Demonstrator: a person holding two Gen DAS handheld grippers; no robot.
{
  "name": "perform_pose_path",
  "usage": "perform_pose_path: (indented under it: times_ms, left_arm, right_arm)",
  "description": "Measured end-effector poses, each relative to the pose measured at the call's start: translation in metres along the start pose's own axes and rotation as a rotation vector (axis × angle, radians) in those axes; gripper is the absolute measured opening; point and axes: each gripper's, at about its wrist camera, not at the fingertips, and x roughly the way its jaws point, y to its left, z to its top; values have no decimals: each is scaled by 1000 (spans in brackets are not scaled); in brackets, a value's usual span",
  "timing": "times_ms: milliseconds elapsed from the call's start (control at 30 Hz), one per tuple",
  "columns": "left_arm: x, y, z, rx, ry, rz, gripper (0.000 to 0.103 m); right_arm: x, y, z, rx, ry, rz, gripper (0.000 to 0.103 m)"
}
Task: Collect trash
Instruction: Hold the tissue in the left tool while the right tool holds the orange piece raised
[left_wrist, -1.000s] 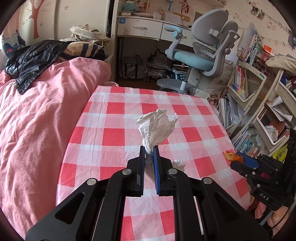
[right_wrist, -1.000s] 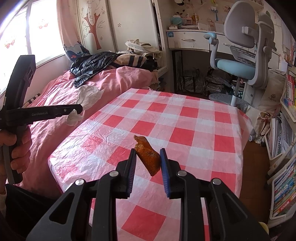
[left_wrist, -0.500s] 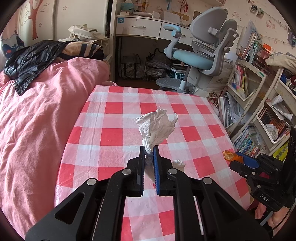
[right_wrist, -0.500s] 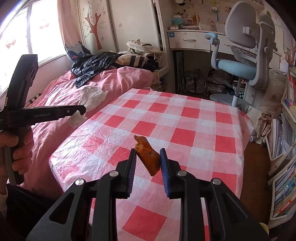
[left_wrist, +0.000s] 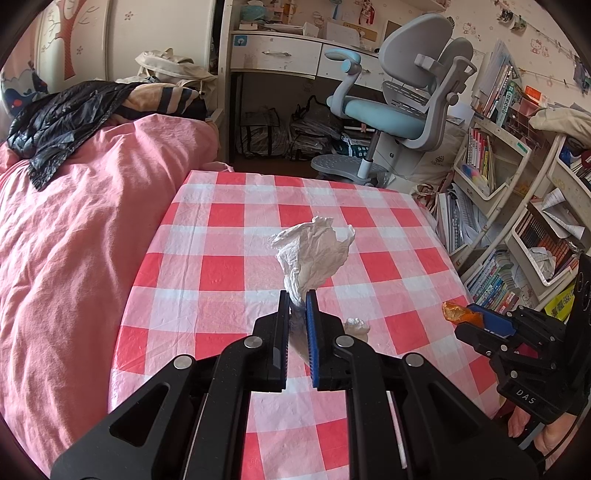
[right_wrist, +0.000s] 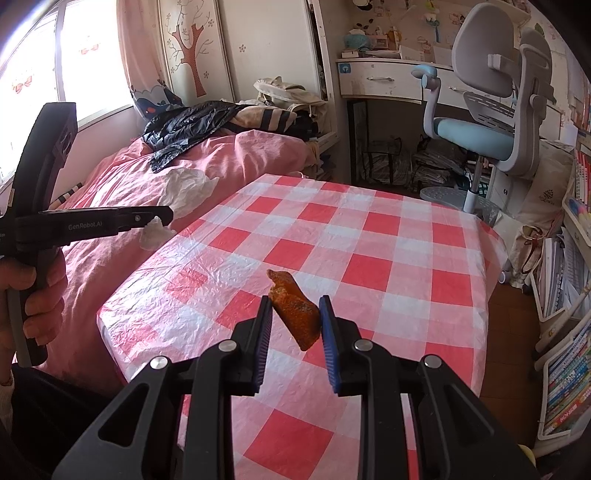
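Beside table edge (right_wrist: 110, 321), pink bed (right_wrist: 110, 258).

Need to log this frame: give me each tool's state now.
Left tool: shut on the tissue.
Right tool: shut on the orange scrap.

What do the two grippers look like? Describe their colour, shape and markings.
Both are black plastic with silver screws and blue ribbed pads. The left gripper reads "GenRobot.AI" along its side; the right gripper carries "DAS" lettering. Each has a pistol-style handle; a pale cuff shows at the left wrist.
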Motion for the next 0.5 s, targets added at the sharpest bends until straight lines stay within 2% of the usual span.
perform_pose_path:
  times_ms: [500]
  left_arm:
    - [0,0,0,1,0,1,9]
  right_arm:
    - [0,0,-1,-1,-1,0,26]
